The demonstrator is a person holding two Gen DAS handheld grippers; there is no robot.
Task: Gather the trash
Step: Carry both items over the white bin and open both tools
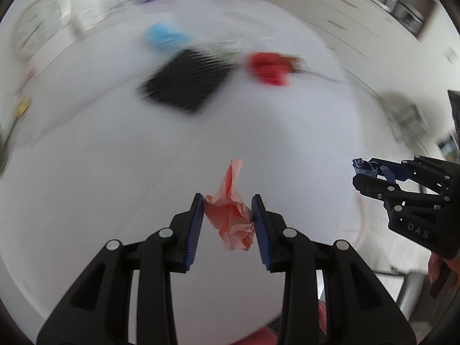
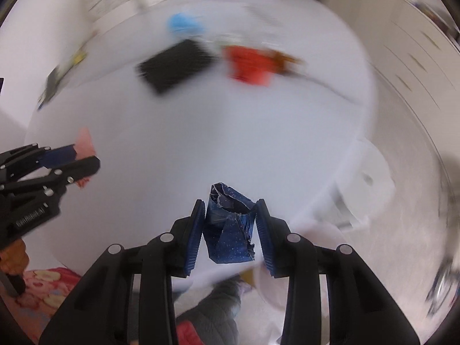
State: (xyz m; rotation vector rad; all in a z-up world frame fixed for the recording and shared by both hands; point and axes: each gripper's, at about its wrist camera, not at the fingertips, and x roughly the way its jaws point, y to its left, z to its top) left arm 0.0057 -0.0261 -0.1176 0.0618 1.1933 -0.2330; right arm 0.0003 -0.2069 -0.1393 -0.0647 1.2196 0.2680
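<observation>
Left tongs [image 1: 228, 218] clamp a crumpled pink paper [image 1: 231, 212], held above the white surface [image 1: 115, 187]. Right tongs [image 2: 230, 224] clamp a crumpled dark blue wrapper [image 2: 230, 230], over the surface's near edge. Farther back, blurred: blue scrap [image 1: 164, 36], black pad [image 1: 184, 82], red scrap [image 1: 268, 67].

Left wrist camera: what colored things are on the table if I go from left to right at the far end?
blue crumpled piece → black flat thing → red crumpled piece. All blurred by motion.
</observation>
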